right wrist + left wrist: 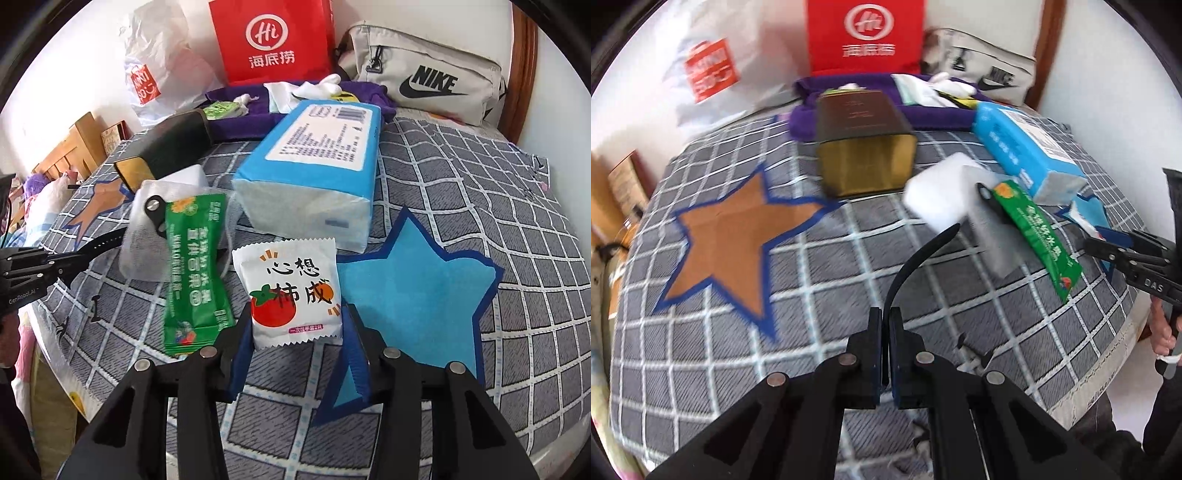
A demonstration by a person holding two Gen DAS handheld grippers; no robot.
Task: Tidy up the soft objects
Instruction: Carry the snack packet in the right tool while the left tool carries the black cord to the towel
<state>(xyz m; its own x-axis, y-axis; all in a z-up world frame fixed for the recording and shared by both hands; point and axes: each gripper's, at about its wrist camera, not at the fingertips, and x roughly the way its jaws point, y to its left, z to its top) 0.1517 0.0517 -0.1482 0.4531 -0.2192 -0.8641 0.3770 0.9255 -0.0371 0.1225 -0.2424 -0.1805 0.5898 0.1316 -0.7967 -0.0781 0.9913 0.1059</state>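
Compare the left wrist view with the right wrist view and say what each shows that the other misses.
Only the left wrist view shows the whole brown star on the bedspread and the left gripper shut on a black strap. Only the right wrist view shows the white tomato packet between the open fingers of the right gripper, and the whole blue star. Both show the blue tissue pack, green sachet, red bag and grey Nike pouch.

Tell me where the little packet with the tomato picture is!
In the right wrist view the white tomato packet lies on the checked bedcover, just ahead of the open right gripper, with the green sachet to its left and the blue star to its right.
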